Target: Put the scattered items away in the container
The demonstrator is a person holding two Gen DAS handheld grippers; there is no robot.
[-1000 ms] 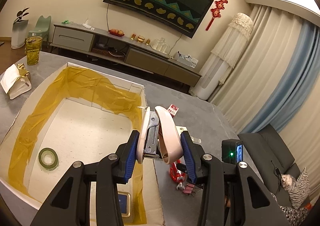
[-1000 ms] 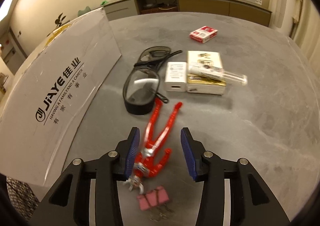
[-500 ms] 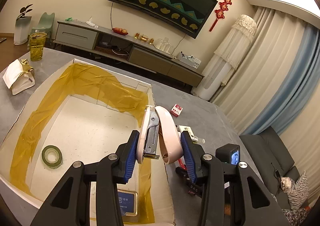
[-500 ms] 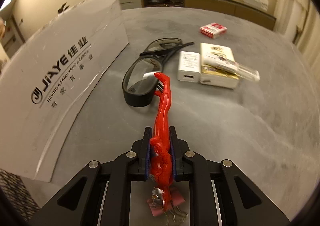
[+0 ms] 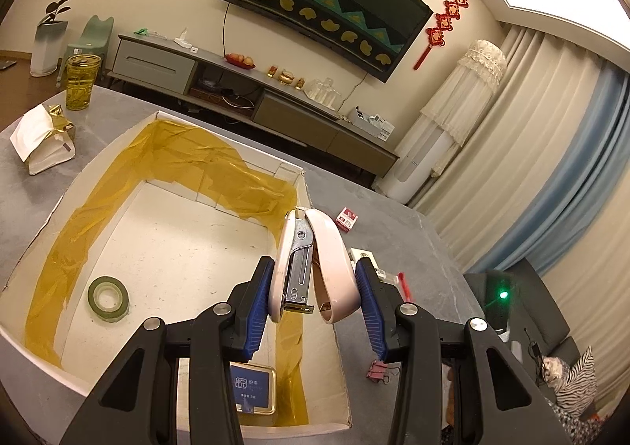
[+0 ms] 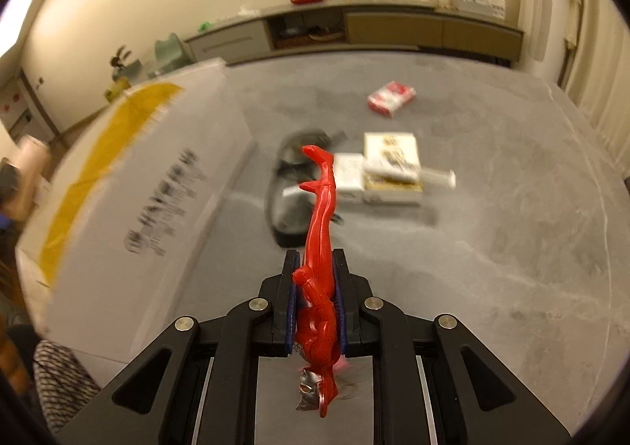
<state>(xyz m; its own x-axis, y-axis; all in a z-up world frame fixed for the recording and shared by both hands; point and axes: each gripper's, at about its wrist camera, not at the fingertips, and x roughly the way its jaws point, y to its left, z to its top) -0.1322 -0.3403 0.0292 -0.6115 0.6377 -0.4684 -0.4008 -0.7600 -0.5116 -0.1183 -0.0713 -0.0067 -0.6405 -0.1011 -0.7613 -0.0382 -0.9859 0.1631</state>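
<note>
The left claw (image 5: 313, 299) is pinching a pale pink stapler (image 5: 315, 268) at the centre of the left wrist frame, holding it above the right wall of the white cardboard box (image 5: 165, 232). Inside the box, a green tape roll (image 5: 108, 299) is lying at lower left and a blue tin (image 5: 252, 388) at the bottom. In the right wrist frame, the right claw (image 6: 315, 307) is squeezing a red toy figure (image 6: 321, 248) at its torso, legs pointing toward the blurred glasses (image 6: 291, 185) and small boxes (image 6: 390, 169) on the grey table (image 6: 492, 248).
</note>
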